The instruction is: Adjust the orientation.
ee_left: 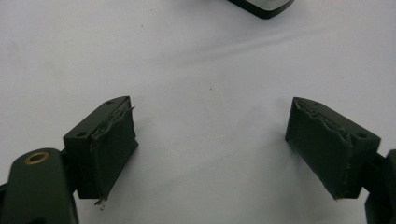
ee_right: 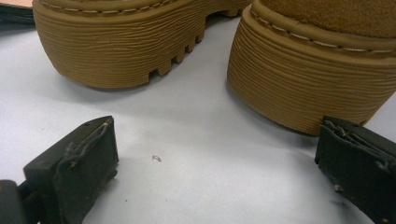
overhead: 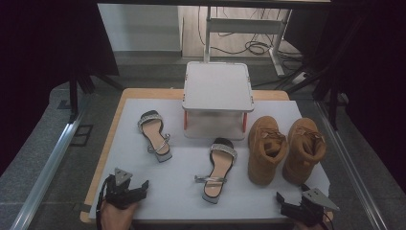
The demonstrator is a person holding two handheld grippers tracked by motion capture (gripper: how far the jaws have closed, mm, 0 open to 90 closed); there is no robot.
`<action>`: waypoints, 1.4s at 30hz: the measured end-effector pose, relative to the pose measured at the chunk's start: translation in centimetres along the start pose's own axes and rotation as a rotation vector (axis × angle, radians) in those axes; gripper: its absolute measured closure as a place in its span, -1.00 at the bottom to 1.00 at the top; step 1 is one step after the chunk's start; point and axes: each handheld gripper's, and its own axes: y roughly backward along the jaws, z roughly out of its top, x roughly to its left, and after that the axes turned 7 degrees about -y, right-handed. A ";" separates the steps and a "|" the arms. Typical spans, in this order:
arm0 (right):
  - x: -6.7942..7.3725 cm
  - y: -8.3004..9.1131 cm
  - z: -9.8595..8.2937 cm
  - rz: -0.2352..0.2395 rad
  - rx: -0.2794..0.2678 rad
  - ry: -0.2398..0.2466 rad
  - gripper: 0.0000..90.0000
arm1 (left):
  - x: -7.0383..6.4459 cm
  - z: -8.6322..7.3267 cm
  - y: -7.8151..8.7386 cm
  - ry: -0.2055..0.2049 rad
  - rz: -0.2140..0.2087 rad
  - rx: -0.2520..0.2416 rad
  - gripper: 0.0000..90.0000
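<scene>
- The left hand-held gripper (overhead: pixel 128 188) sits at the near left edge of the tabletop (overhead: pixel 182 191), jaws spread wide apart with nothing between them.
- In the left gripper view, both black pads (ee_left: pixel 112 149) hover over bare white surface; a dark sandal tip (ee_left: pixel 261 5) shows at the top edge, well apart from the jaws.
- The right hand-held gripper (overhead: pixel 299 206) sits at the near right corner, jaws also apart and holding nothing.
- In the right gripper view, its jaws open toward the ribbed soles of the two boots; the right boot (ee_right: pixel 317 70) stands just beyond the right-hand pad (ee_right: pixel 359 163), and whether they touch I cannot tell. The left boot (ee_right: pixel 126 42) lies farther off.
- In the high view, the two tan boots stand side by side at the right of the tabletop: left boot (overhead: pixel 266 148), right boot (overhead: pixel 302 148), both upright, toes toward the person.
- Two sandals with sparkly straps lie on the white sheet: one (overhead: pixel 155 134) at the left, angled; the other (overhead: pixel 218 170) near the middle, just left of the boots.
- A small white stand (overhead: pixel 218 88) with orange legs sits at the far middle of the tabletop, its top bare.
- No brand, label or writing can be read on the boots, the sandals or the stand.
</scene>
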 end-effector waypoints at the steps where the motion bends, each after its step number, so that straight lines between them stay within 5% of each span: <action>1: 0.0 0.0 0.0 0.000 0.000 0.000 -1.00 | 0.0 0.0 0.0 0.001 -0.001 0.000 -0.66; 26: 0.0 0.0 -0.1 0.003 -0.005 0.000 -1.00 | 0.1 -0.1 0.1 0.003 -0.011 -0.003 -0.64; 36: -0.1 0.0 -0.1 0.004 -0.008 0.002 -1.00 | 0.5 -0.1 0.4 0.011 0.001 -0.009 -0.36; 42: -0.1 0.0 -0.1 0.004 -0.009 0.002 -1.00 | 0.4 0.1 0.7 -0.016 -0.034 -0.009 -0.06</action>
